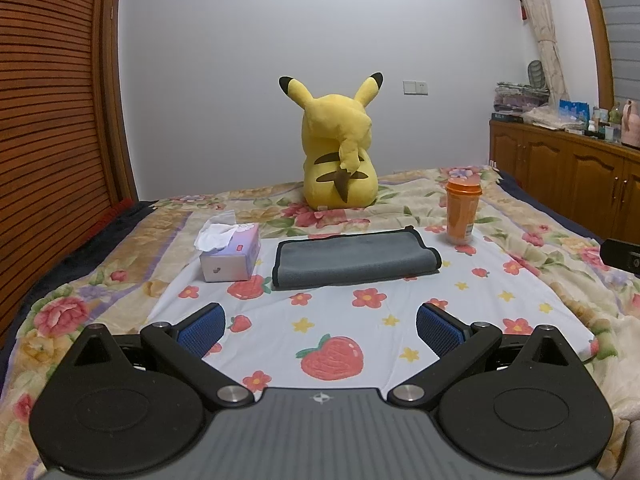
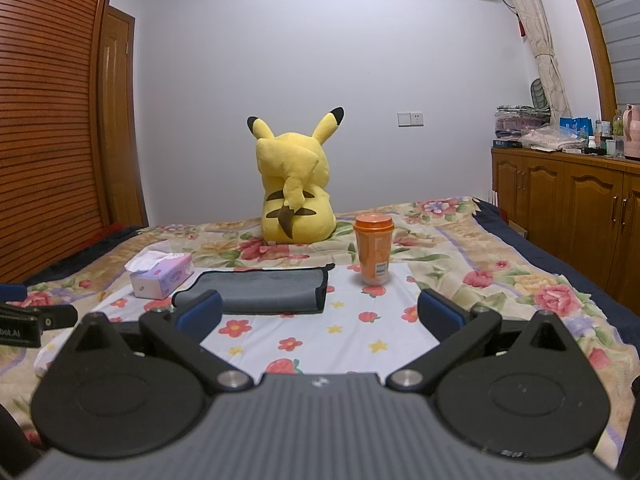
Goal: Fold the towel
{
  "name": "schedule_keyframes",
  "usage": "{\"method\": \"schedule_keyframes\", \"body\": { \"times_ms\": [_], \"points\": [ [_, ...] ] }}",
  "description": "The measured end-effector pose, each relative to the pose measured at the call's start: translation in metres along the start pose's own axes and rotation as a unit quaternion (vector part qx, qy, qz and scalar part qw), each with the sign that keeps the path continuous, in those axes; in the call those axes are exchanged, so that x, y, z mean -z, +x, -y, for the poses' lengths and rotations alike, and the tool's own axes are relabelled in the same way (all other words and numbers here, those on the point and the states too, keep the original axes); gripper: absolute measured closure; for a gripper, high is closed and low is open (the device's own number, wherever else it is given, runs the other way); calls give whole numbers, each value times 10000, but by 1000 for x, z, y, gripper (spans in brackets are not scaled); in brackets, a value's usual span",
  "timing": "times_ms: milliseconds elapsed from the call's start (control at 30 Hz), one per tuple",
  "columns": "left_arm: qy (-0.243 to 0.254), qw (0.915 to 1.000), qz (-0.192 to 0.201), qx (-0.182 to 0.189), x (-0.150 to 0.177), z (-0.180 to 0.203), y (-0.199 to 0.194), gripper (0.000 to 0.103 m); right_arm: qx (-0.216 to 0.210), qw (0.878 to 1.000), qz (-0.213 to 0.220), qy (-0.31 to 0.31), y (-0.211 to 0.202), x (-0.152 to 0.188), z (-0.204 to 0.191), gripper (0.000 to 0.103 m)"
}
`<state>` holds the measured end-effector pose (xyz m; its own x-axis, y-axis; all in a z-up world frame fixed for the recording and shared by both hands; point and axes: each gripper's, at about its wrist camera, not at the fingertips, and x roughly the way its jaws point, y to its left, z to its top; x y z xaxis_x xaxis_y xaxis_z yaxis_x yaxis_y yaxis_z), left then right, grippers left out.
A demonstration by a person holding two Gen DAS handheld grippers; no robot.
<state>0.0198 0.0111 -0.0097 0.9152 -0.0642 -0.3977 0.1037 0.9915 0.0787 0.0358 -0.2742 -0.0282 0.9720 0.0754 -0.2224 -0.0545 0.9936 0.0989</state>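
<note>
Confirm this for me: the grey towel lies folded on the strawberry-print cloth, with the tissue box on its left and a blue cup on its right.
One detail is off: the cup is orange, not blue, as both wrist views show. The rest holds: the grey towel lies folded on the strawberry-print cloth, tissue box on its left, cup on its right.

Pale wall [image 1: 248, 60], wooden cabinets [image 1: 568, 168]

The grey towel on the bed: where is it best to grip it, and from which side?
Probably the near corners of the towel, one per gripper, coming low from the front. It lies flat, its black-trimmed near edge facing both open grippers, with the tissue box left and orange cup right.
</note>
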Motion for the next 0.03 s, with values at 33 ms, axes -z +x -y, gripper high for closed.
{"method": "schedule_keyframes", "body": {
  "times_ms": [33],
  "points": [
    [-7, 10000, -3, 1, 0, 0, 0, 0, -2, 10000, -2, -1, 0, 0, 0, 0]
  ]
}}
